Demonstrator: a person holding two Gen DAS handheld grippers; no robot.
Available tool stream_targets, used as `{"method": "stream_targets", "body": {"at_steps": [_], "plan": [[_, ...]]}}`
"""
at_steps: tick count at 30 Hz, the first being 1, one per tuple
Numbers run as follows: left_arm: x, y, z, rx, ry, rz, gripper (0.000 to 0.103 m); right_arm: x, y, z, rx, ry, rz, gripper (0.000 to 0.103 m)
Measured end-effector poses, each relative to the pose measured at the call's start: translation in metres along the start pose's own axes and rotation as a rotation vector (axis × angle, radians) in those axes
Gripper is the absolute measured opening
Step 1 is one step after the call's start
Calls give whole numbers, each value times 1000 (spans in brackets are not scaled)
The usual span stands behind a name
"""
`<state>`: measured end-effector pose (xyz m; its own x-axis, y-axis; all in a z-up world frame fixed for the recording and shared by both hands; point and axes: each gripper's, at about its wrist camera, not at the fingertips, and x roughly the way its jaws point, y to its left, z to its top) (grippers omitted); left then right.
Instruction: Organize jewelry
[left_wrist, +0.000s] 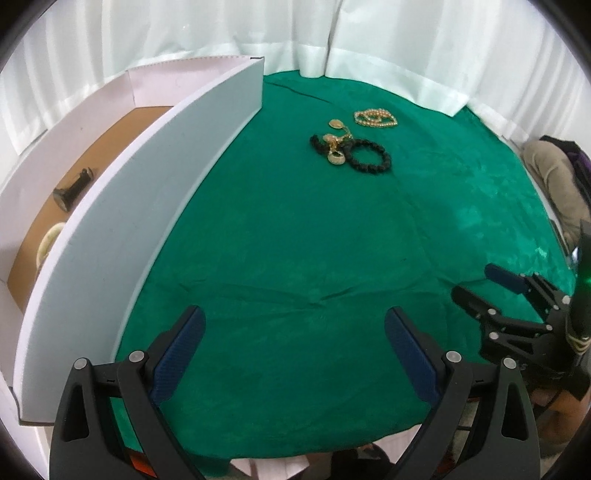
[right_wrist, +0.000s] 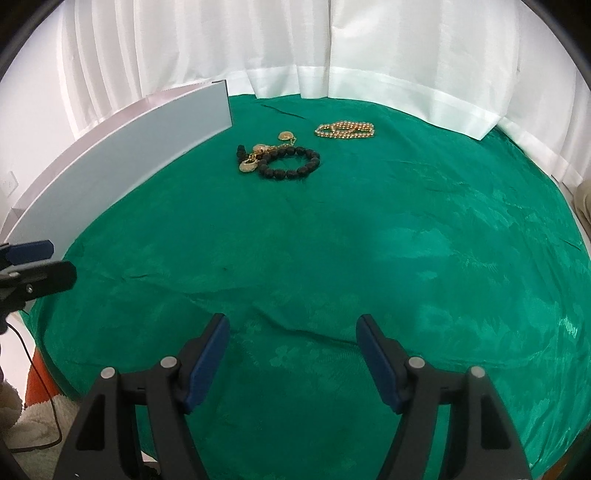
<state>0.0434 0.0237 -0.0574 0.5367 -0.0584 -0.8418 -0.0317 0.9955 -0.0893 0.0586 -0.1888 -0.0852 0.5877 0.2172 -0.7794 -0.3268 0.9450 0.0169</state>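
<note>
Green cloth (right_wrist: 369, 240) (creased), white curtains (right_wrist: 221, 48) behind, white box (left_wrist: 129, 206)

A box (left_wrist: 140, 206) stands at the frame's left on the cloth (left_wrist: 314, 258). Bracelets (left_wrist: 351, 151) lie upper centre, with a necklace (left_wrist: 376, 119) just behind them.

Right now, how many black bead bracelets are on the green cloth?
2. One round bracelet lies in the open near the middle; another lies just left of it, partly under the gold chain, mostly hidden.

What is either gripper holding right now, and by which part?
Nothing is held. The left gripper and right gripper are both open over bare green cloth, well short of the black bead bracelet and gold necklace.
</note>
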Motion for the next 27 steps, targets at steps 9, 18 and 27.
{"method": "stream_targets", "body": {"at_steps": [9,18,27], "plan": [[12,10,6,-38,26,-10,98,-4,-12,-3,36,-29,1,73],[34,3,70,-21,22,-73,98,-6,-21,-3,63,-41,18,73],[94,-26,187,23,110,-192,98,-11,-38,-1,113,-65,27,73]]}}
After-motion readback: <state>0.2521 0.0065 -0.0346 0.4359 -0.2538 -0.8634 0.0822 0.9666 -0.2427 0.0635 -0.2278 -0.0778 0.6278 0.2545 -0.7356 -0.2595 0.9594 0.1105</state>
